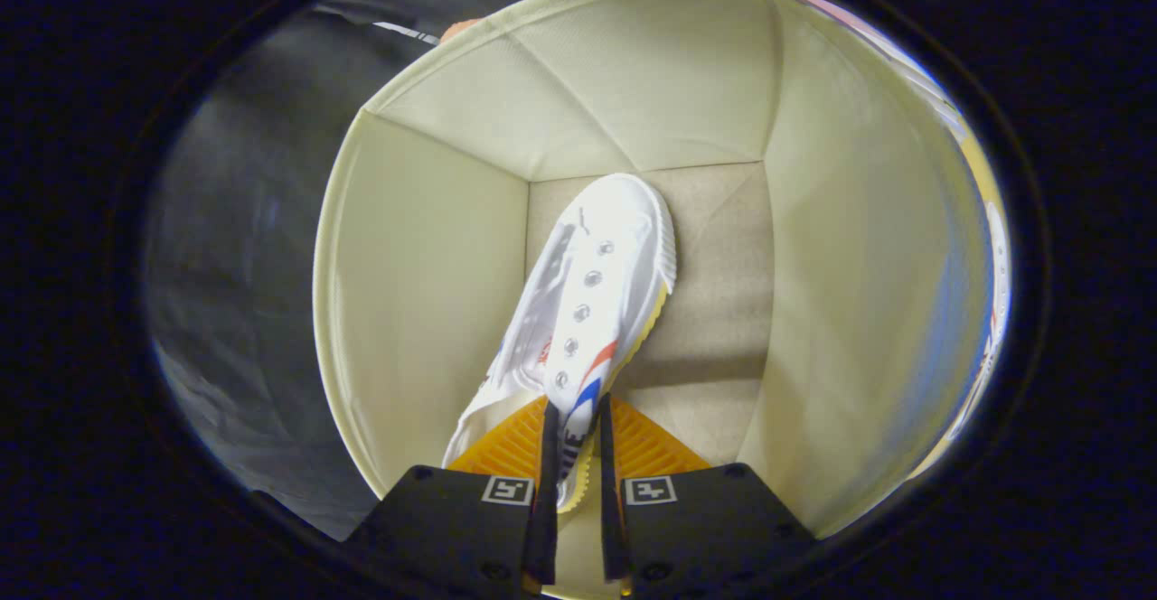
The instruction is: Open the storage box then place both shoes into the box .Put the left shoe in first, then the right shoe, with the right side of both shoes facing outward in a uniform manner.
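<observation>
Gripper [575, 433] fingers are pinched nearly shut on the heel wall of the shoe [592, 297], dangling it toe-down inside the open box [425, 266] near its left wall, toe about at the floor, probably to leave room for the second one.

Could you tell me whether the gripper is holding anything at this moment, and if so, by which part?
Yes: the gripper is shut on the white shoe, pinching its heel-end side wall between both fingers, inside the open box.
</observation>
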Demonstrator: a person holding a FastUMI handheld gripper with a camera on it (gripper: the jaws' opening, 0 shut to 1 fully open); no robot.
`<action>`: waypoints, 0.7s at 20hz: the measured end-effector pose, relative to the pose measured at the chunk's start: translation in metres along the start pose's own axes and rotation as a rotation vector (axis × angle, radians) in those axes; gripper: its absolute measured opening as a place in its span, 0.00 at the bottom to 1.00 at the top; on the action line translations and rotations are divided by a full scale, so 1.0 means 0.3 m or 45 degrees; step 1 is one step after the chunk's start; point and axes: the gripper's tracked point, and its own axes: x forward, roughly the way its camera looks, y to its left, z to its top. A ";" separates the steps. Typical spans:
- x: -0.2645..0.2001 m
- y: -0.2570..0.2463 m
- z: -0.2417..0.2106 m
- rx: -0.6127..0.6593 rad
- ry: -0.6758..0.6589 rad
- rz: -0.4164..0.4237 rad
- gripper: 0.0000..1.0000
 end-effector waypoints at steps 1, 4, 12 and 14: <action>-0.006 0.011 0.000 0.001 0.009 0.030 0.23; -0.038 0.029 -0.007 0.025 0.017 0.092 0.26; -0.353 0.053 0.116 0.099 -0.196 0.364 0.26; -0.439 -0.017 0.178 0.147 -0.289 0.371 0.26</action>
